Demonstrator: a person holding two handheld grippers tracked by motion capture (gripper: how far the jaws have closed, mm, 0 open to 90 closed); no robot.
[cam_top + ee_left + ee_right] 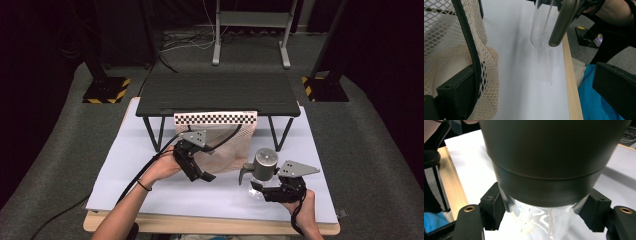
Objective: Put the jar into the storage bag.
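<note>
A clear bottle with a grey lid and a grey handle hangs just above the white board at the front right. My right gripper is shut on its clear body, with both pads pressing just under the lid. A beige mesh bag hangs from the black stand. My left gripper is at the bag's left side, jaws wide apart. The mesh drapes over its left finger; the other finger is bare.
The board lies on a wooden table whose front edge runs beside the bottle. A checkered strip tops the bag. Cables trail from both grippers. Blue cloth lies beyond the table edge.
</note>
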